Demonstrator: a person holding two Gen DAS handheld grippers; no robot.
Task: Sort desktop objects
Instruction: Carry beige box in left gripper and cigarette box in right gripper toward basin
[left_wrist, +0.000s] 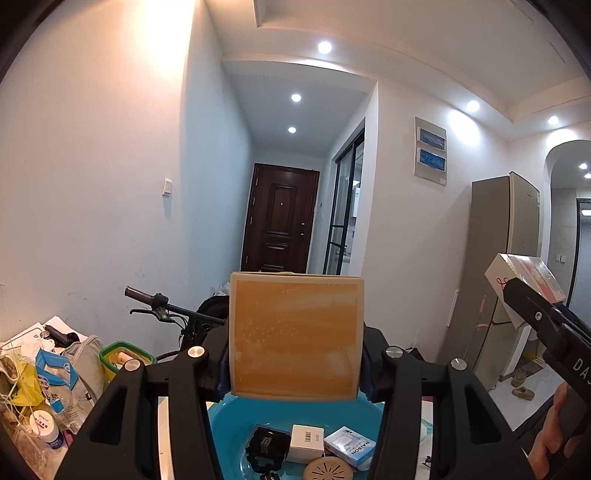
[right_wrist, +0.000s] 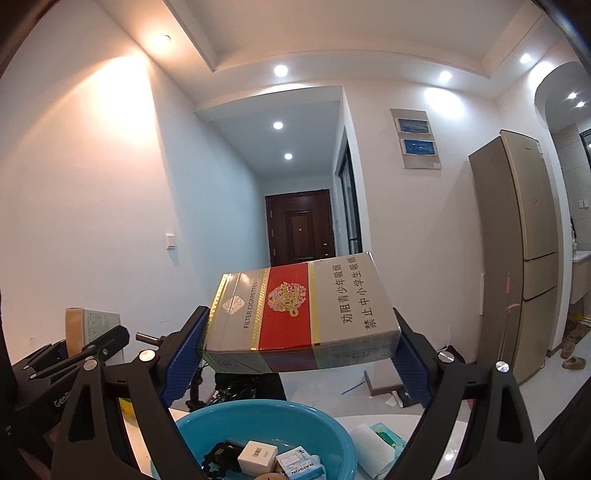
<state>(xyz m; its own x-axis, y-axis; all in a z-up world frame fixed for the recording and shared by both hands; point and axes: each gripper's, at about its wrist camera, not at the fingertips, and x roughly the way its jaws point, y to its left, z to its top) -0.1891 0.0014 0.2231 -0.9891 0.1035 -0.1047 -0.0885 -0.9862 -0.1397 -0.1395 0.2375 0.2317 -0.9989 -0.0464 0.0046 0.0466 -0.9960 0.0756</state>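
Below both loaded grippers the blue basin (right_wrist: 332, 435) lies open from above, small boxes (left_wrist: 306, 443) covering only part of its floor, while piled clutter (left_wrist: 44, 384) and a bicycle handlebar (left_wrist: 162, 308) block the left side.

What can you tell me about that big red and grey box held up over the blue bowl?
The carton is a long cardboard cigarette pack, grey-beige with a red middle band, gold trim, a gold emblem, "FILTER CIGARETTES" and Chinese warning text, wrapped in clear glossy film. It looks sealed and undented. The right gripper clamps it by its two ends between blue ridged pads, lying lengthwise and slightly tilted, in the air above the blue basin. Nothing else touches it.
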